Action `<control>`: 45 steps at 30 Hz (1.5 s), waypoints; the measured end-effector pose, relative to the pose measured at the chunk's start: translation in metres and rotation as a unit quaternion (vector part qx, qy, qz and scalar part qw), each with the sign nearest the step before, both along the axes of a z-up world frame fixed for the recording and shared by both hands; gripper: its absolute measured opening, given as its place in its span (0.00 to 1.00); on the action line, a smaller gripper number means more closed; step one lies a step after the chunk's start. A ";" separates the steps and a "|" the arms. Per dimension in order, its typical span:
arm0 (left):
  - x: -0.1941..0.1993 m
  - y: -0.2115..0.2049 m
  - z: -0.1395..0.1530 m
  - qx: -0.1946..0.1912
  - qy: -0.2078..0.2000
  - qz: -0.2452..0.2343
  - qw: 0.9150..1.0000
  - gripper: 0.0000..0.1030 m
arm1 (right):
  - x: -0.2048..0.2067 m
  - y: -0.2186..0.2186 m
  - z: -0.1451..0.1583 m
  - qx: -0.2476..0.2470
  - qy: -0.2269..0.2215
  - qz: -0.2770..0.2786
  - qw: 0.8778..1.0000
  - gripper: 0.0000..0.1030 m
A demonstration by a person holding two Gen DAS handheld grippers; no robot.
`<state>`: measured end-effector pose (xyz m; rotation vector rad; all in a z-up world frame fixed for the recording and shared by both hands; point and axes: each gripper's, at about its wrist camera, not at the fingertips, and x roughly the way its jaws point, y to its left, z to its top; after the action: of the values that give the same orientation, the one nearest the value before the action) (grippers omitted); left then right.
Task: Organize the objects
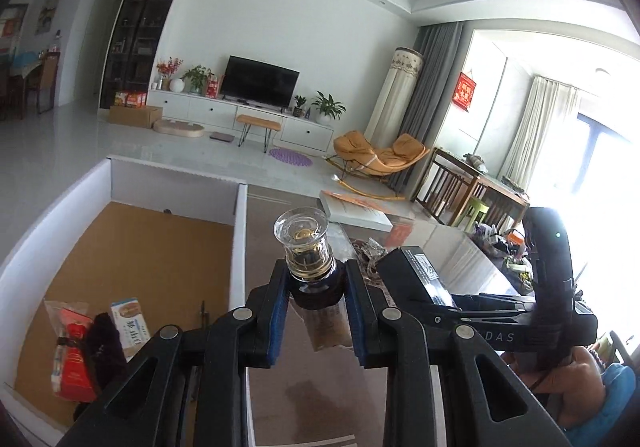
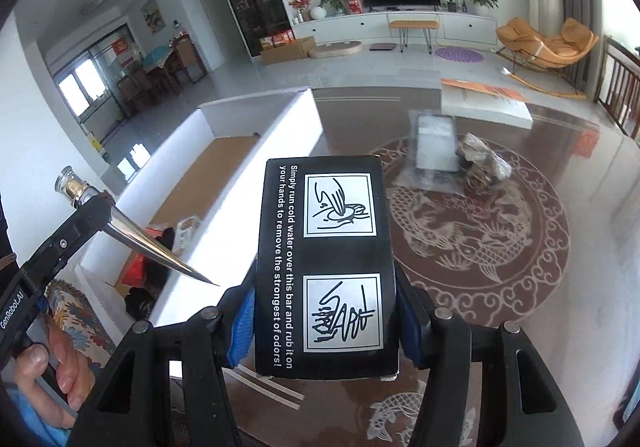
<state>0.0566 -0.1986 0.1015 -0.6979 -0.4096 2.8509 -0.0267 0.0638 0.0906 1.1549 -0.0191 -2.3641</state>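
Observation:
My left gripper (image 1: 318,277) is shut on the dark neck of a pointed metal stopper (image 1: 306,243) with a clear glass knob. It hangs above the table, beside the white storage box (image 1: 239,239). In the right wrist view the stopper's silver cone (image 2: 160,247) slants down over the box wall (image 2: 240,183). My right gripper (image 2: 326,299) is shut on a black carton (image 2: 326,247) printed with white hand-washing pictures, its blue pads pressing both long sides. The black carton (image 1: 416,271) also shows at the right of the left wrist view.
The storage box has a cork floor (image 1: 132,247) with a red packet (image 1: 70,359), a blue-and-white packet (image 1: 130,323) and a dark item. On the dragon-patterned glass table (image 2: 520,267) lie a wrapped white block (image 2: 436,143), a crinkled bag (image 2: 482,163) and an orange-and-white book (image 2: 486,103).

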 end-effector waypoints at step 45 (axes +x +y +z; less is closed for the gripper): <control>-0.132 0.180 -0.185 -0.152 -0.233 -0.066 0.958 1.00 | -0.043 0.173 -0.154 0.123 -0.027 -0.256 0.958 1.00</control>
<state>-0.0752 -0.0188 -0.0835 -1.4066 0.0263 2.6268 -0.0699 0.2371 -0.0639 1.4757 -0.0502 -2.8482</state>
